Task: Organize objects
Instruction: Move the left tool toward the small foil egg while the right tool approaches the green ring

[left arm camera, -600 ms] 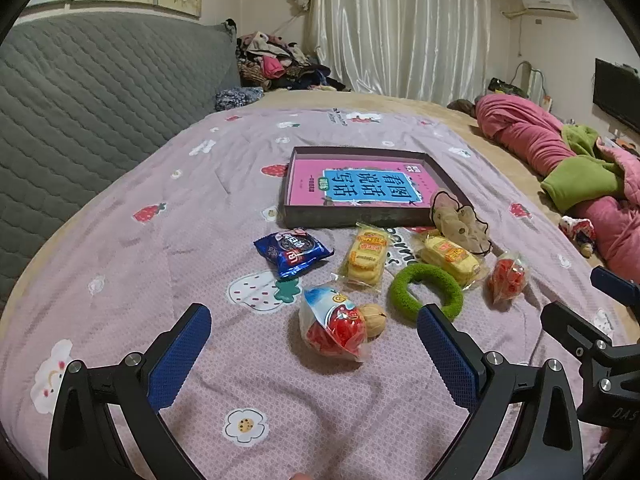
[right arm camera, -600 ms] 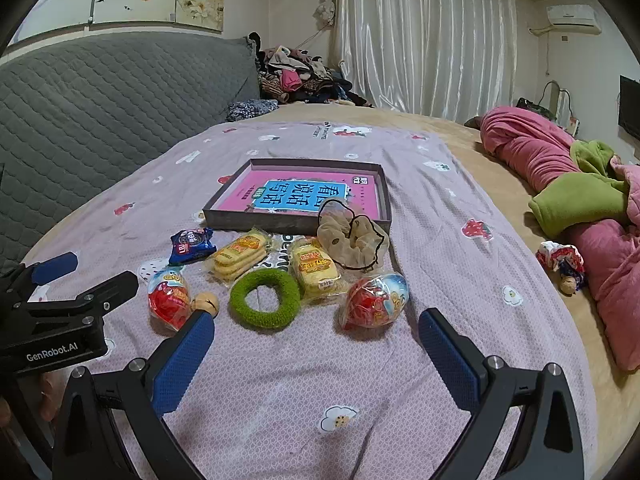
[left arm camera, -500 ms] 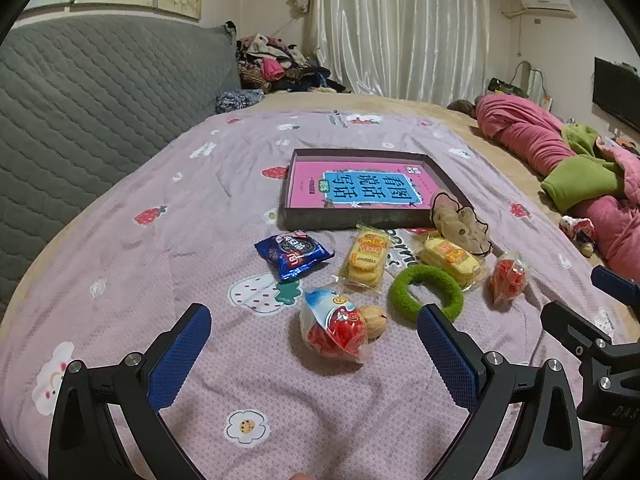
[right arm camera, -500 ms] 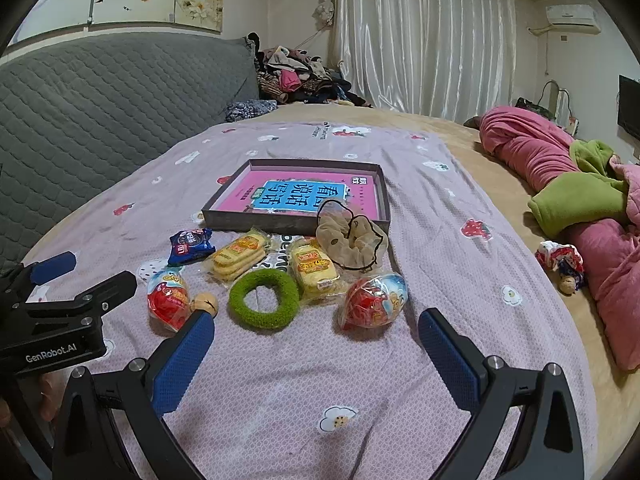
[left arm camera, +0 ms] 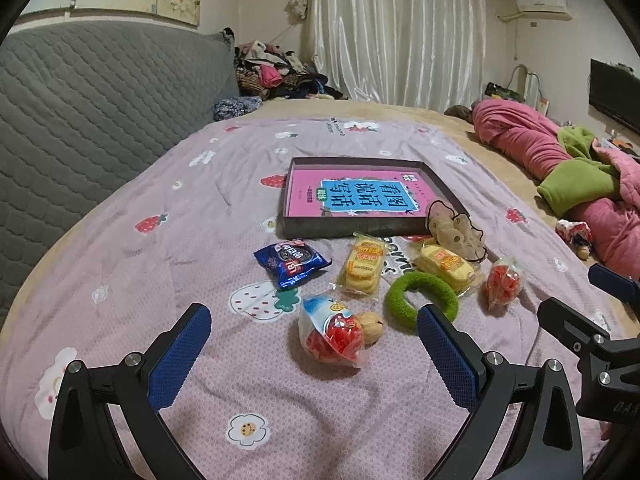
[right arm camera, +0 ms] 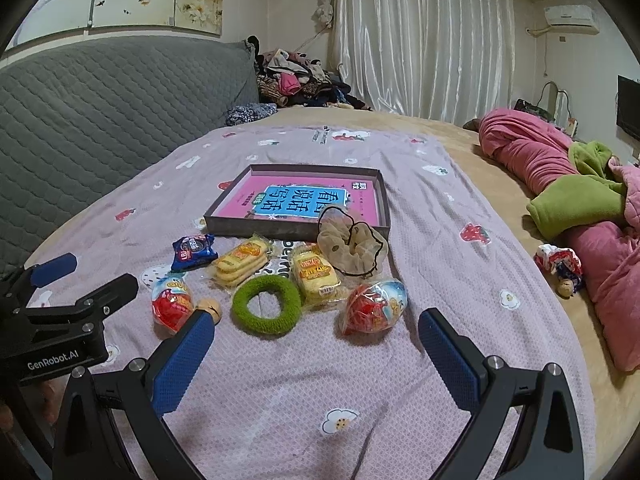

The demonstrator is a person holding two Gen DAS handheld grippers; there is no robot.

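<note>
Left gripper (left arm camera: 312, 344): jaws released, red snack bag (left arm camera: 334, 332) between them, ungripped | Right gripper (right arm camera: 314, 340): jaws released, green ring (right arm camera: 266, 305) ahead, ungripped

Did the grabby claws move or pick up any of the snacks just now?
No. Nothing visibly changed: both the left gripper and the right gripper hang open over the bed with nothing between them, and the snacks, green ring and box lie where they were.
</note>
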